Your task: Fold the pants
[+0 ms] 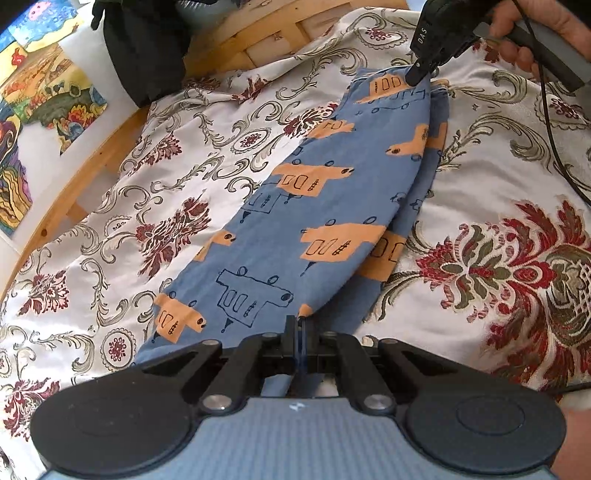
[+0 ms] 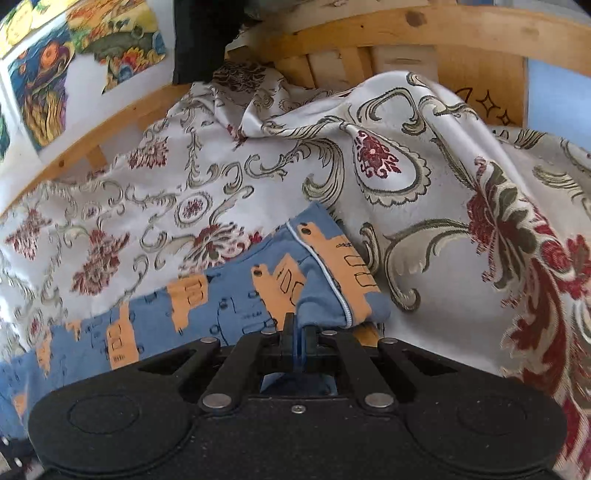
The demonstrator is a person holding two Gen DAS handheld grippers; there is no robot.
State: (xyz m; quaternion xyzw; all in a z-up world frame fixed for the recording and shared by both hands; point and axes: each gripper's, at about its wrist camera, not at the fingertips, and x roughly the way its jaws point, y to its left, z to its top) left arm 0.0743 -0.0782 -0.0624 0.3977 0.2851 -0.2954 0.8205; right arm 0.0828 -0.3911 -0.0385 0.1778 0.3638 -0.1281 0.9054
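pants [image 1: 295, 206]: 1 pair | grippers: 2, left gripper [image 1: 300, 325] and right gripper [image 2: 300, 325] | hand [image 1: 532, 26]: 1 | patterned bedspread [image 1: 480, 192]: 1 | wooden bed frame [image 2: 443, 33]: 1 | cable [image 1: 550, 122]: 1

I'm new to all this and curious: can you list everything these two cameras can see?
Pants: one, blue with orange shapes, laid lengthwise on the bedspread.
Bedspread: one, white with red and olive flowers, rumpled at the far end.
Bed frame: one, light wood, behind the bedspread.
Pictures: several, multicoloured, on the wall.
Dark item: one, black, at the frame; cannot identify.
Cable: one, black, across the bedspread.
Left gripper: black, shut on the pants.
Right gripper: black, shut on the pants.
Hand: one, holding the right gripper.
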